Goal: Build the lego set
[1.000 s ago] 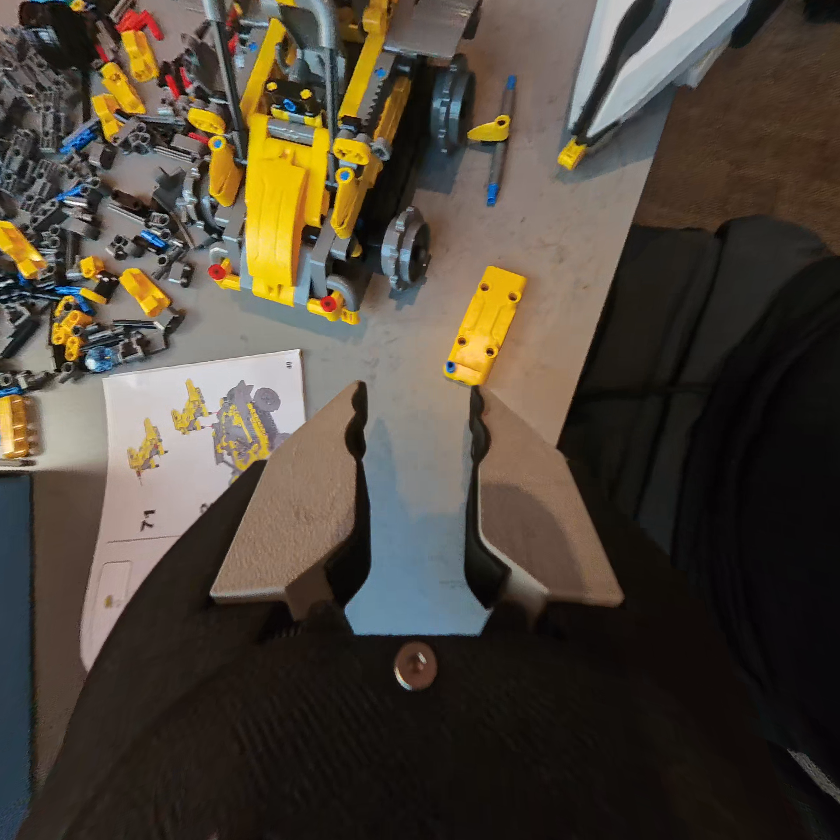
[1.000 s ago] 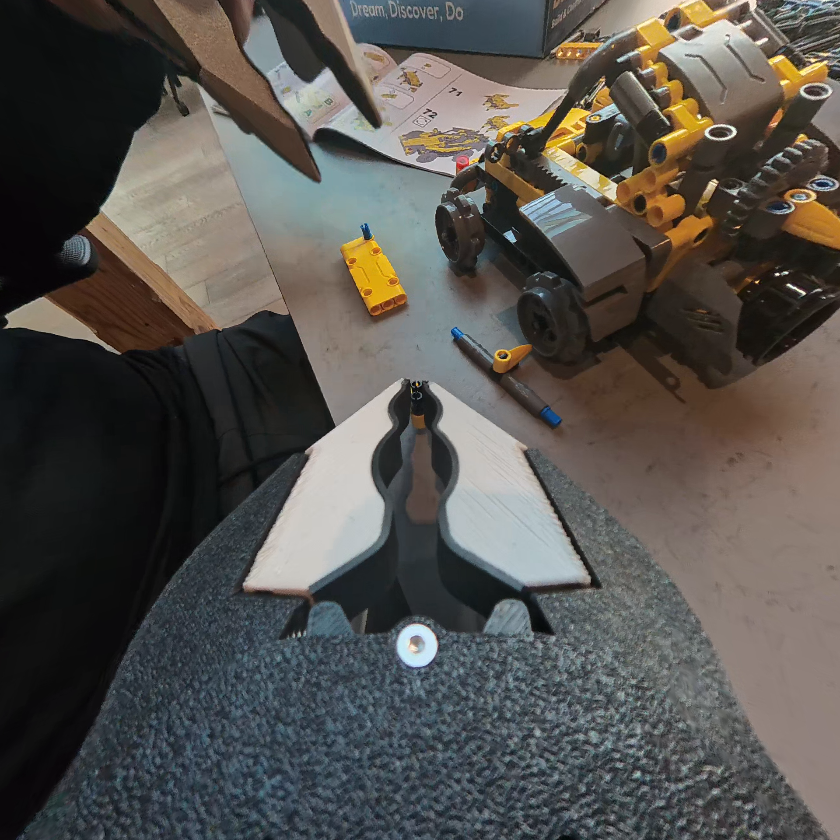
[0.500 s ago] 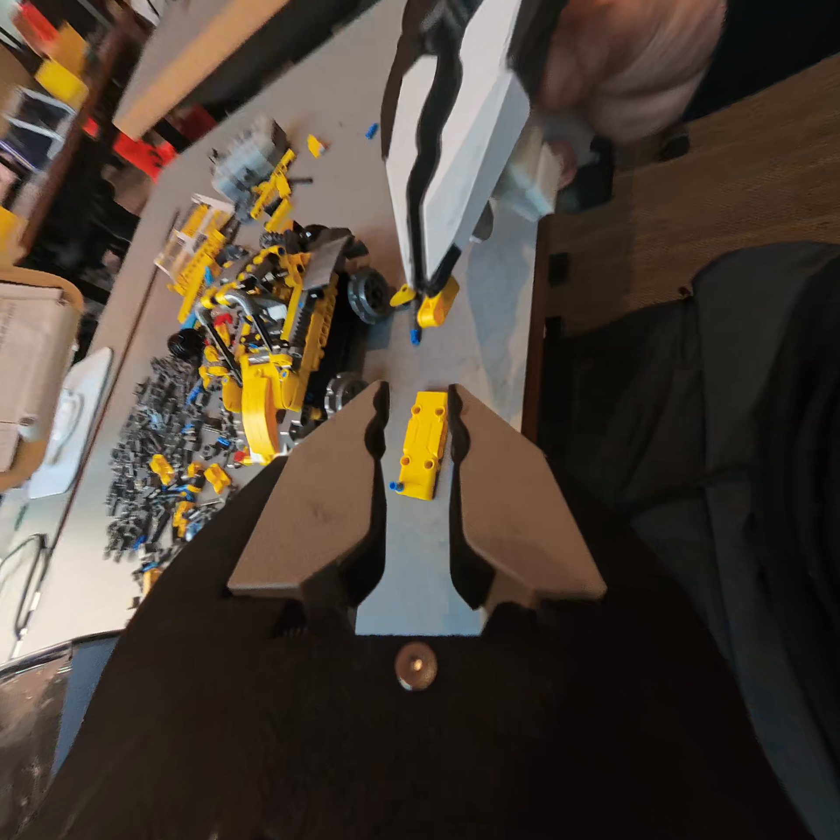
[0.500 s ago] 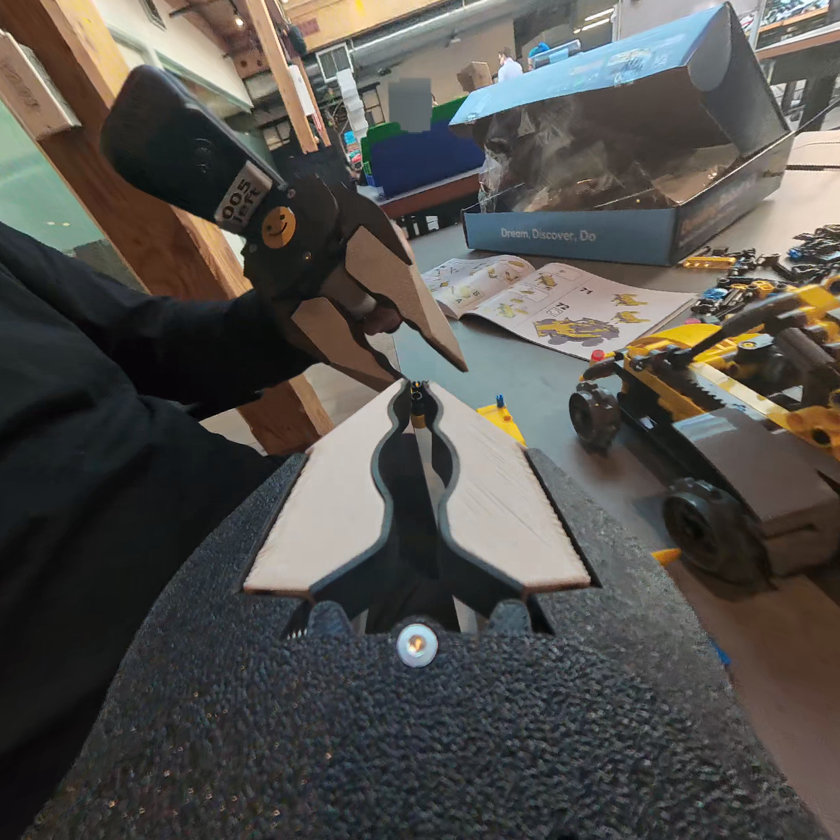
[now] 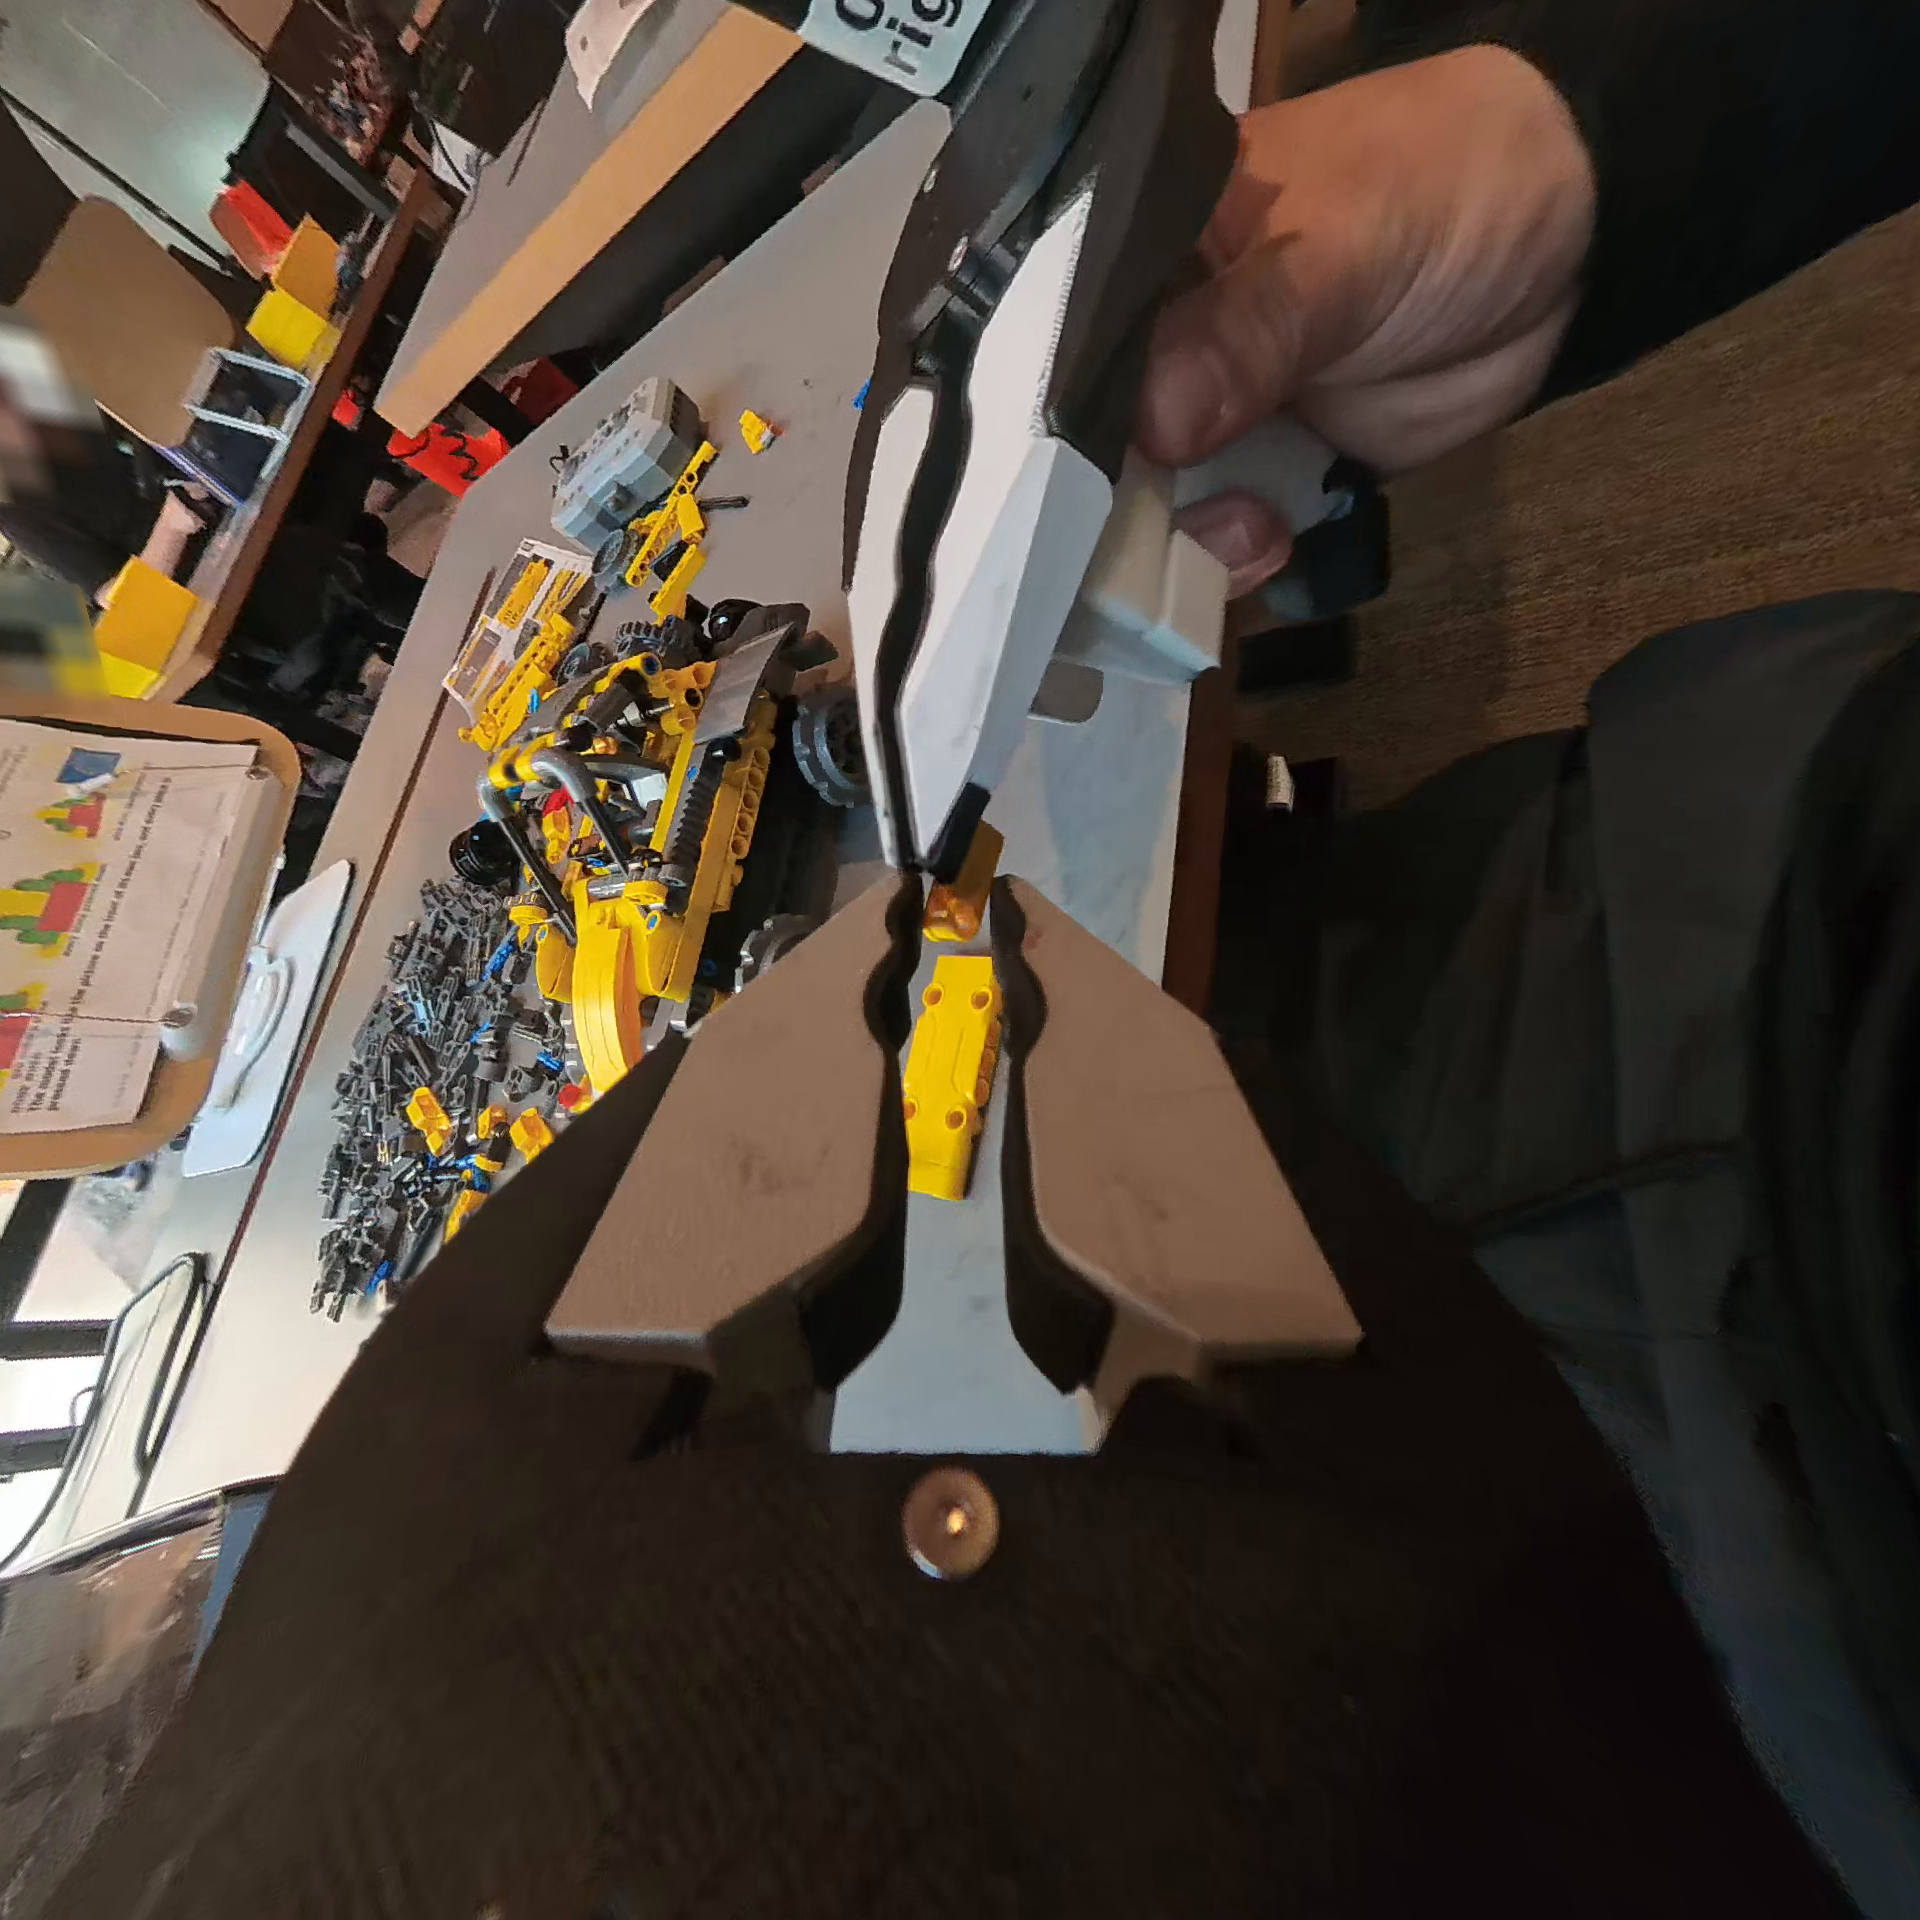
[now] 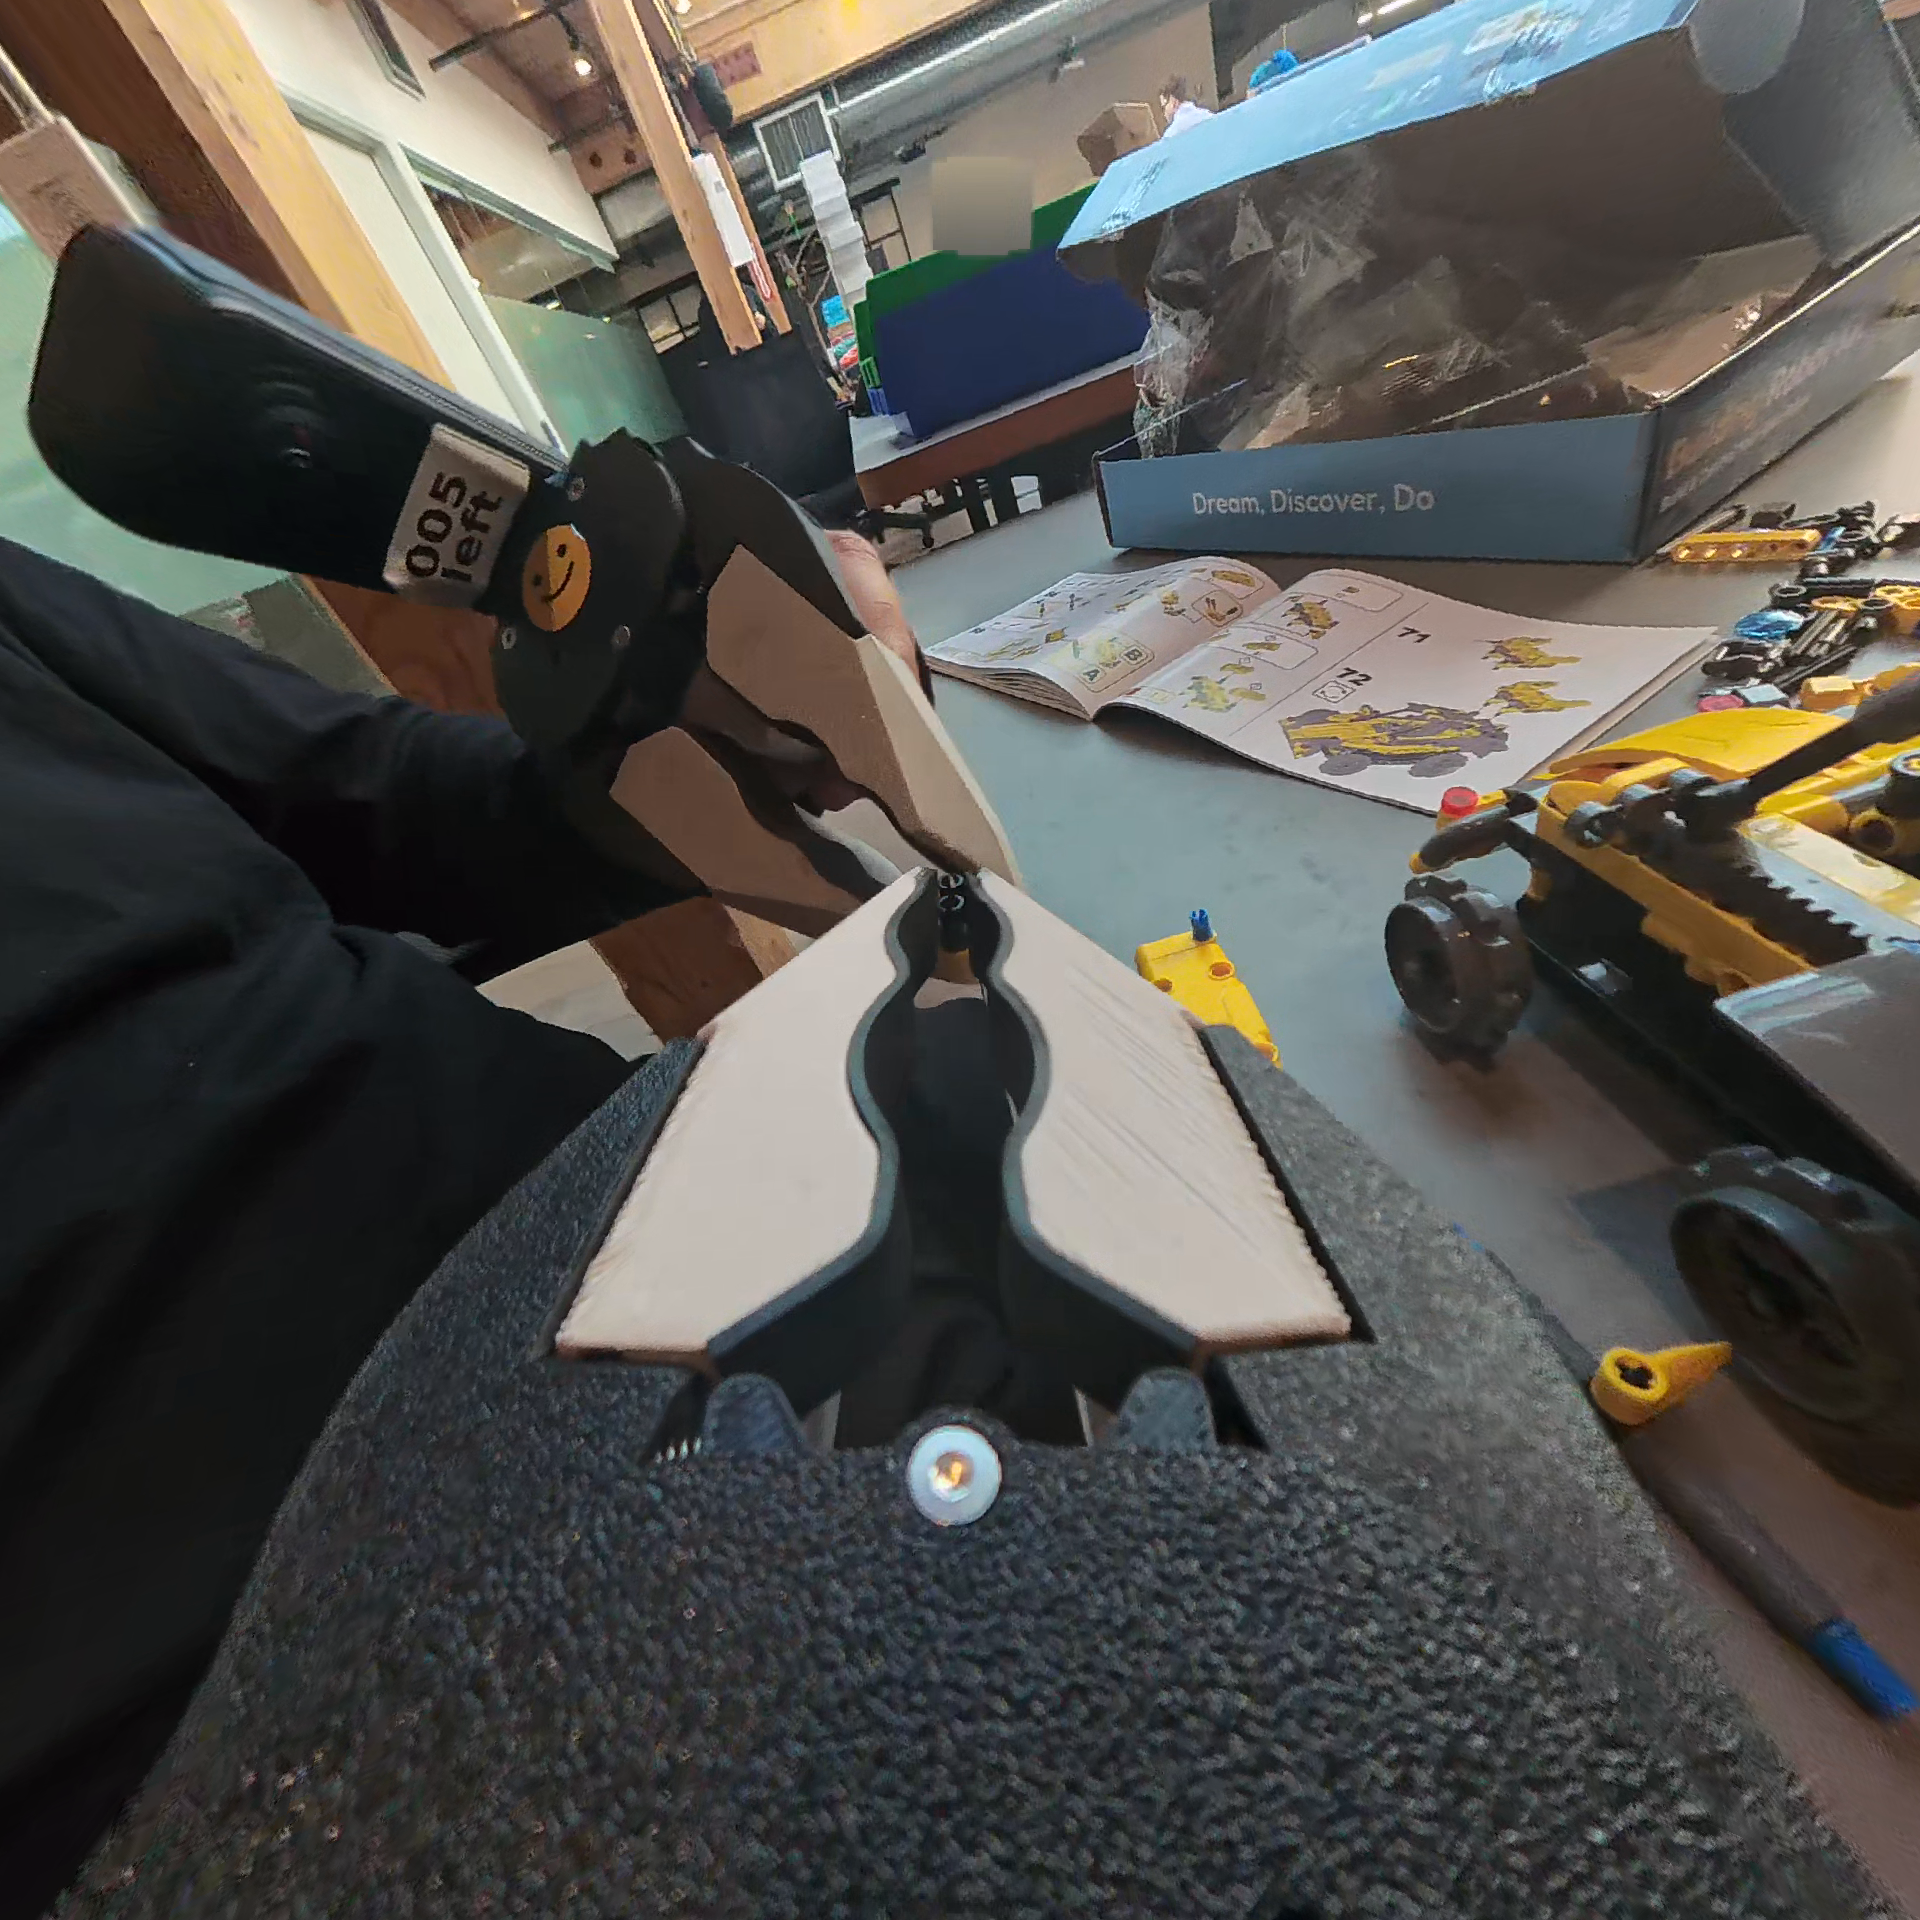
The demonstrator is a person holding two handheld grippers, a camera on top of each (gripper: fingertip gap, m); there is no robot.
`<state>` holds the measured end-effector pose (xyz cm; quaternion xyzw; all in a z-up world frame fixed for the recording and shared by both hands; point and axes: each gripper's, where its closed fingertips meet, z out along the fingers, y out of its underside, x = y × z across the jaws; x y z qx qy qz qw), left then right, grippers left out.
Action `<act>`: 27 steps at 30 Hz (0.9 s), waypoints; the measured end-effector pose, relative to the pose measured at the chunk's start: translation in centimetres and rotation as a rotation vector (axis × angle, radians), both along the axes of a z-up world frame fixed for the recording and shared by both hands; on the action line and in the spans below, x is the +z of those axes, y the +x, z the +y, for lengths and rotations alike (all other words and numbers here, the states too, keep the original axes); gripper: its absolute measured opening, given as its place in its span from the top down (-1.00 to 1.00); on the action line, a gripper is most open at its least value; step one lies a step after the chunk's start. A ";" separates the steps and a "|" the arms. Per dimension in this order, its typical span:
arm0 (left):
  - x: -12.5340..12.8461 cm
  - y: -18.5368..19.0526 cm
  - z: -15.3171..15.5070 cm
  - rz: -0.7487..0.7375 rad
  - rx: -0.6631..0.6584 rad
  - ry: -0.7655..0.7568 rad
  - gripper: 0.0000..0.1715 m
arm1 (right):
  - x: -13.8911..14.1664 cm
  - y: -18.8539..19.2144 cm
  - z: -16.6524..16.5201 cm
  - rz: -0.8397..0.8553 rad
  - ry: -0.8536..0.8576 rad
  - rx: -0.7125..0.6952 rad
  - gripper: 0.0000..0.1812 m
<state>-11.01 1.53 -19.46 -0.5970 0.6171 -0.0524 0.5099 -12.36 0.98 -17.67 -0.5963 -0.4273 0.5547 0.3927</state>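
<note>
**Two grippers tip to tip above a yellow panel**

A grey table (image 5: 1091,831) carries a part-built yellow and grey toy vehicle (image 5: 644,831), cut off at the right edge of the right wrist view. An open blue cardboard box (image 6: 1455,499) stands at the far end, holding crumpled clear plastic bags whose contents cannot be made out. An open instruction booklet (image 6: 1299,675) lies in front of it, and a heap of loose small grey and yellow pieces (image 5: 436,1091) lies beside the vehicle.

The left gripper (image 5: 951,904) hangs with its fingers apart above a flat yellow panel piece (image 5: 948,1070) lying on the table. The right gripper (image 6: 951,894) is pinched on a small dark pin (image 6: 951,904) with what seems a yellow piece attached, mostly hidden between the fingers. Its tip nearly meets the left gripper's tips.
</note>
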 end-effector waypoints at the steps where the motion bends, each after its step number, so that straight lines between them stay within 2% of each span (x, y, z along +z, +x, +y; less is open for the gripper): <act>1: -0.1 0.0 0.1 0.006 -0.002 0.008 0.89 | -0.1 0.1 0.0 0.001 -0.008 -0.003 0.95; 6: 0.1 0.4 0.4 -0.036 -0.001 0.017 0.91 | 0.1 1.5 1.4 -0.012 0.049 -0.093 0.84; 14: 0.2 1.3 0.2 -0.073 -0.042 0.051 0.91 | -1.1 2.2 0.8 -0.070 0.073 -0.041 0.78; 20: 0.3 2.4 0.0 -0.098 -0.076 0.089 0.91 | -0.7 2.6 -0.1 -0.036 0.088 -0.020 0.92; 27: 0.2 3.4 0.8 -0.168 -0.044 -0.012 0.85 | -0.5 3.8 0.8 -0.059 0.147 -0.147 0.92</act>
